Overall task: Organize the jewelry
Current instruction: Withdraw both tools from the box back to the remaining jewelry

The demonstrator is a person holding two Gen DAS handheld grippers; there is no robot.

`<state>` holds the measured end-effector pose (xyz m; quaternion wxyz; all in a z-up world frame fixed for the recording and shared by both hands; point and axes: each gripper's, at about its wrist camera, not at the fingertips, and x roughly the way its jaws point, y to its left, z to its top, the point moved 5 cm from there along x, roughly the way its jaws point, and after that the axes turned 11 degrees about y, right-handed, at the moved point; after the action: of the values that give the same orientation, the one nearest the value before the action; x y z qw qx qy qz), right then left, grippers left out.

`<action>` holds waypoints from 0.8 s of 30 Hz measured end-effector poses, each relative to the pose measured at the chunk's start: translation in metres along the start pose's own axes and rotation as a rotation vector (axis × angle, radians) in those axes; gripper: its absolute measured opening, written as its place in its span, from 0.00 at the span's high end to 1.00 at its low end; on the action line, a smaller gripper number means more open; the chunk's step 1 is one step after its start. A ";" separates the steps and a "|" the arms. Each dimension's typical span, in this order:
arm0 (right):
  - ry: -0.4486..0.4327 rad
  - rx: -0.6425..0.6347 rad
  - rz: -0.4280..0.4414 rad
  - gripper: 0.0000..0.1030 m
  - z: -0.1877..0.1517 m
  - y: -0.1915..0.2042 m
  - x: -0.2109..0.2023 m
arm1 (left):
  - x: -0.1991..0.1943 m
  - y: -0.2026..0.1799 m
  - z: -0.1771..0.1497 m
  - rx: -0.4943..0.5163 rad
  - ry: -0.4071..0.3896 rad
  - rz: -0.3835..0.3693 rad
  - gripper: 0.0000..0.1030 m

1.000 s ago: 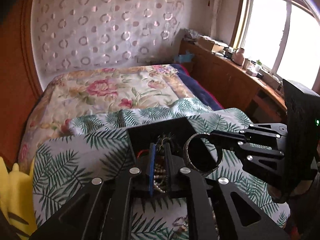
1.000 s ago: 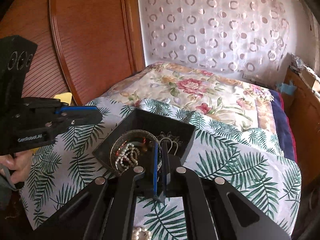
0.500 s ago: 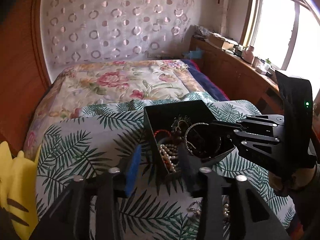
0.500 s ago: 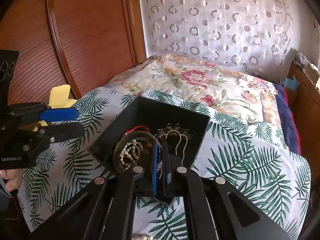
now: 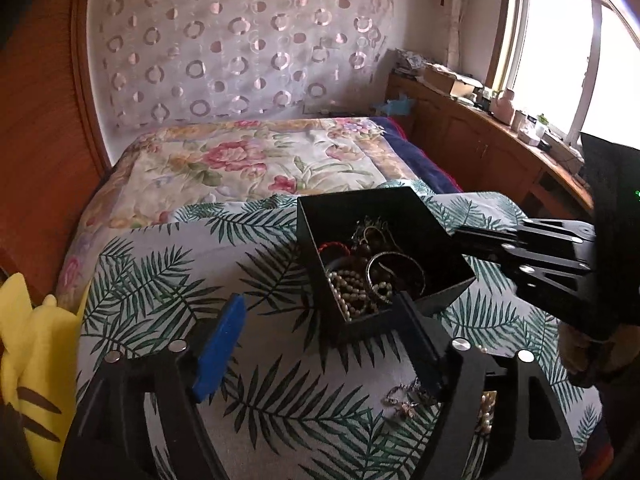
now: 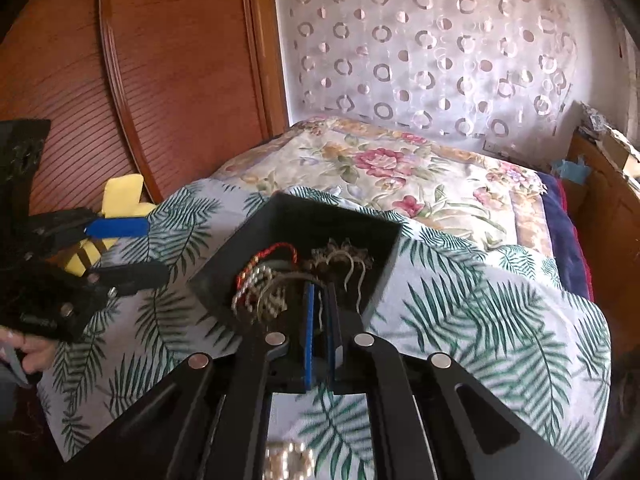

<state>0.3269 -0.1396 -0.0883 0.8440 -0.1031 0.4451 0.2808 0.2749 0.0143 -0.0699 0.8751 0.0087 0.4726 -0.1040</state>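
I read the bed (image 5: 248, 168) as my work surface: a soft floral quilt at the far end, and nearer me a smooth palm-leaf printed cloth (image 5: 168, 288) draped over it, slightly rumpled. On that cloth sits the black box (image 5: 320, 236), square, rigid, matte, open at the top. Most of the jewelry looks sorted already: inside the box I see a metal bangle (image 5: 394, 258), round and thin, lying on a strand of small pale pearl beads (image 5: 346, 284), with a twisted red cord (image 6: 256, 258) and a dull ornate hair fork (image 6: 344, 258) behind them.

My left hand-held gripper (image 5: 316, 344) is spread wide and carries nothing, poised just before the box's near corner. My right hand-held gripper (image 6: 320, 316) has its fingers drawn close together at the box's rim; a thin dark sliver shows between the pads, but I cannot tell whether they pinch anything.

Left to do, I judge: a small tangled chain piece (image 5: 404, 396) and a few loose pearls (image 5: 486, 402) lie on the cloth near my left hand-held gripper, outside the box.
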 end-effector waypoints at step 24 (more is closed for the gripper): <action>0.150 0.037 0.057 0.77 -0.132 0.034 -0.026 | 0.021 -0.017 -0.082 0.002 0.110 -0.039 0.17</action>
<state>0.2048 -0.1779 -0.1413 0.8018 -0.0953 0.5149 0.2880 0.2153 0.0032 -0.1315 0.8455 0.0061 0.5201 -0.1210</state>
